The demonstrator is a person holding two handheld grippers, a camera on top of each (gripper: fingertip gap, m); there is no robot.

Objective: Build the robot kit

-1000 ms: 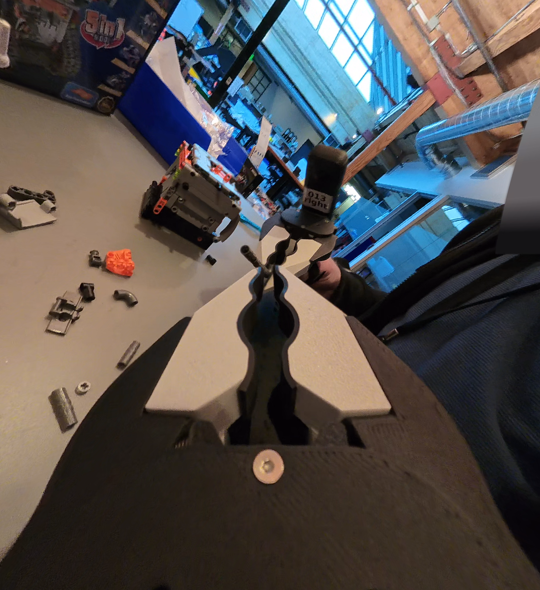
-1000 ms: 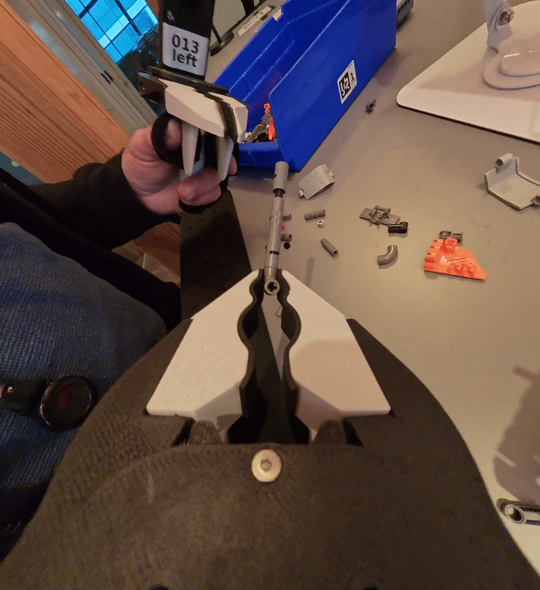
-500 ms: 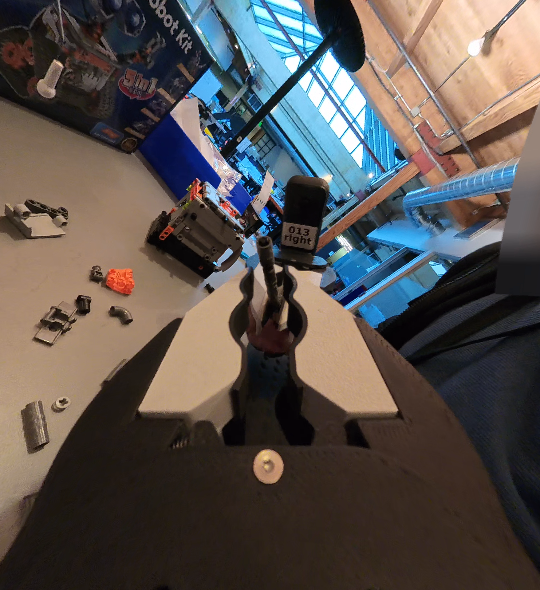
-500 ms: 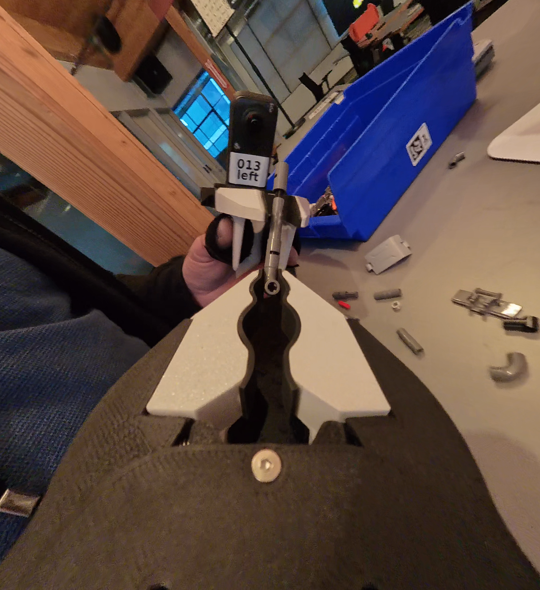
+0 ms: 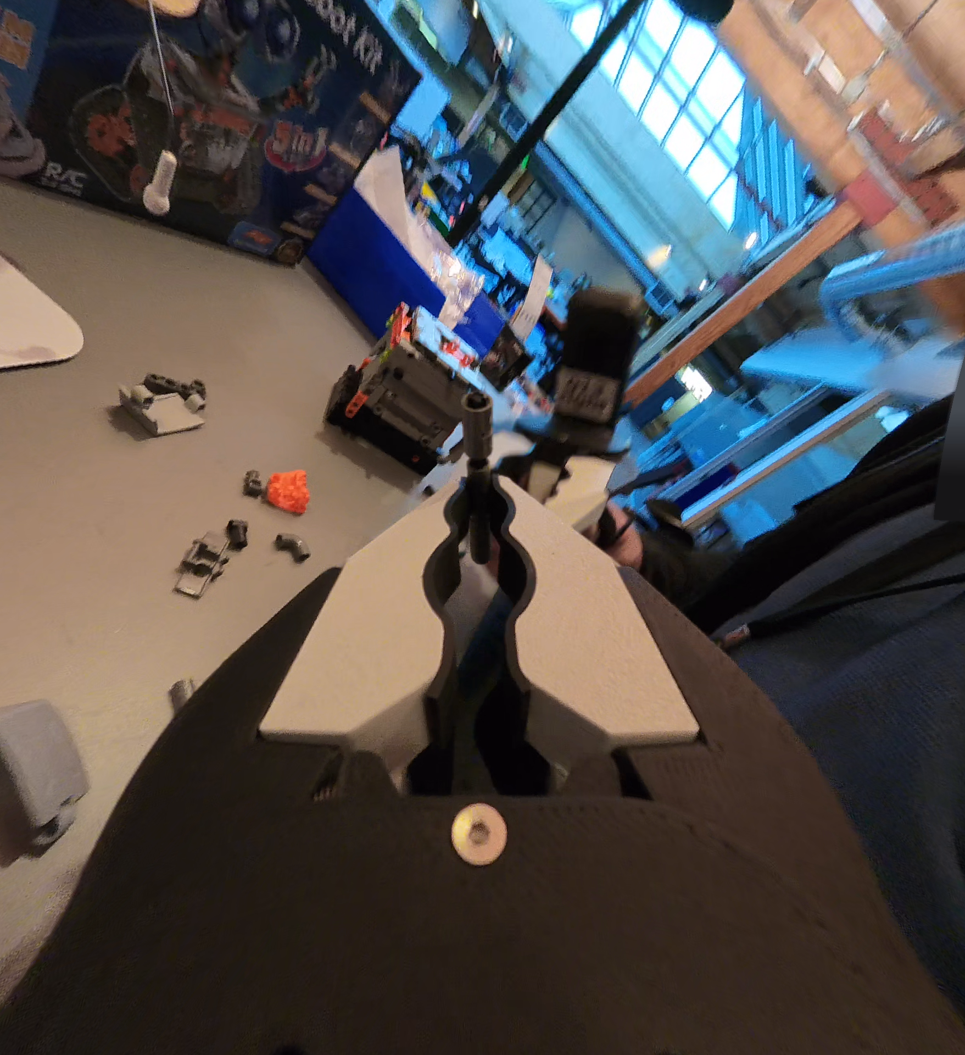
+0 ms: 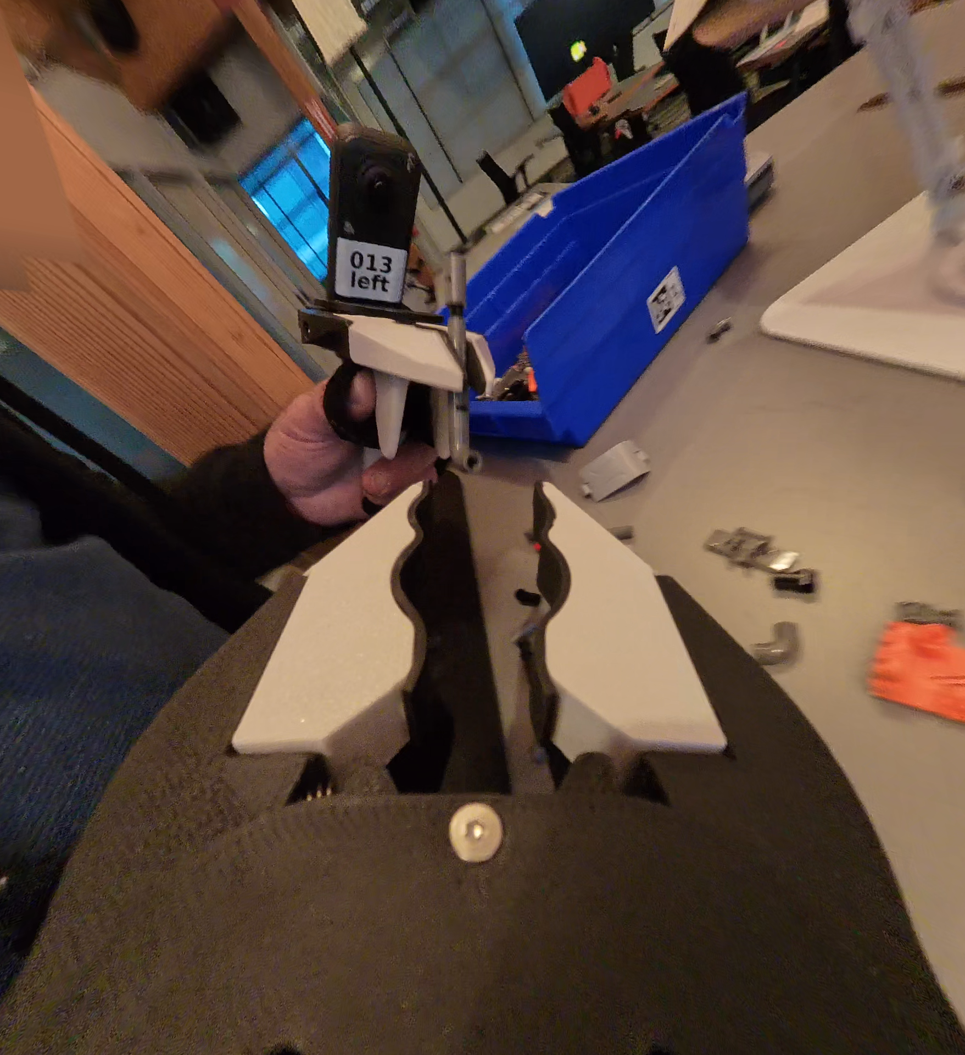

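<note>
The left gripper [image 5: 477, 502] is pinching one gray rod [image 5: 479, 456] upright above the counter [image 5: 126, 548], while the right gripper [image 6: 480, 496] is holding its jaws spread, near one blue bin [image 6: 611, 319].

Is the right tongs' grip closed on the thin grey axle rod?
No: the right tongs gape empty, while the left tongs pinch the thin grey axle rod.

In the left wrist view the far right gripper [image 5: 548, 485] is smeared by motion blur, so how its jaws stand cannot be told, and the grey housing [image 5: 23, 759] at the left edge is cut off. In the right wrist view the orange piece [image 6: 948, 673] runs off the right edge, blurred. The blue bin [image 6: 611, 319] hides most of its contents.
</note>
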